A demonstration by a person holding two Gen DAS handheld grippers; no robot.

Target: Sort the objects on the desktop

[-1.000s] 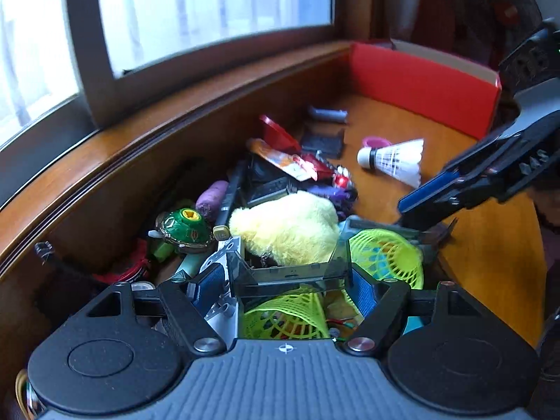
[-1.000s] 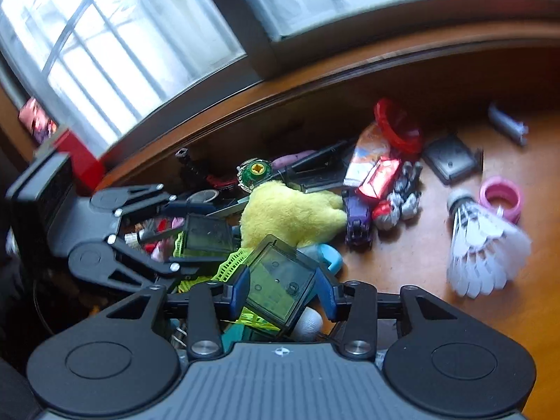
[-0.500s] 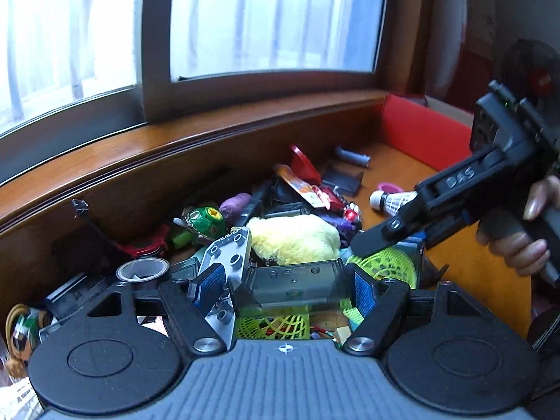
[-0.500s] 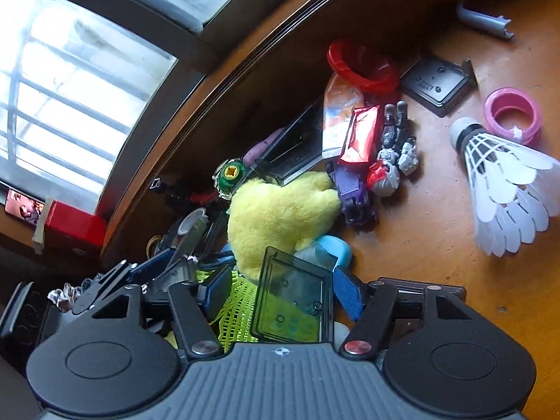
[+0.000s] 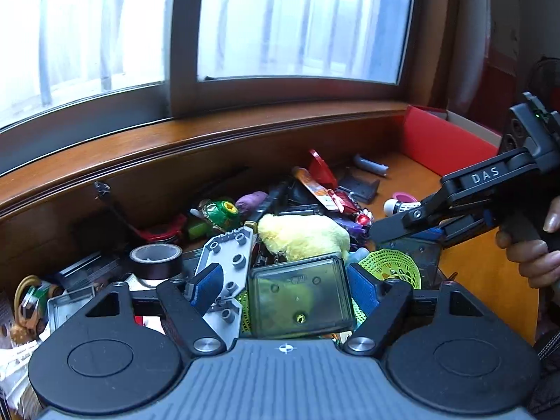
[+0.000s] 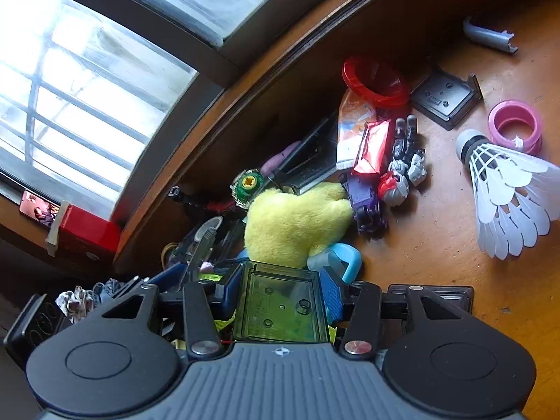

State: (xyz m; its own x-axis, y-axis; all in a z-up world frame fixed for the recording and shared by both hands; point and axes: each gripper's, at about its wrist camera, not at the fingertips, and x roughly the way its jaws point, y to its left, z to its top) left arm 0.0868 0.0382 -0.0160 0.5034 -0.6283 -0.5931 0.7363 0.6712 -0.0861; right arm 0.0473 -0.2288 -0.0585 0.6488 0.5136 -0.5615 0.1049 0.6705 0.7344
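My left gripper point(image 5: 283, 285) is shut on a dark translucent plastic box point(image 5: 301, 295), held above the clutter pile. My right gripper point(image 6: 280, 292) is shut on a green-tinted translucent box point(image 6: 281, 306); it also shows in the left wrist view point(image 5: 416, 232), low over the pile at the right. Below both lie a yellow plush toy point(image 5: 302, 236) point(image 6: 292, 222), neon green mesh shuttlecocks point(image 5: 392, 267) and a grey studded plate point(image 5: 227, 266). A white feather shuttlecock point(image 6: 507, 189) lies on the wooden desk point(image 6: 437, 255).
A red box point(image 5: 444, 143) stands at the back right against the sill. Black tape roll point(image 5: 155, 260), green spinning top point(image 5: 218, 210), red funnel point(image 6: 374, 82), pink ring point(image 6: 514, 126), black base point(image 6: 444, 96), grey clip point(image 6: 488, 36), purple car point(image 6: 365, 199) and snack packets lie around.
My left gripper has lifted and tilted up with its box, showing more window. My right gripper has rolled and dropped lower over the pile, still holding its box.
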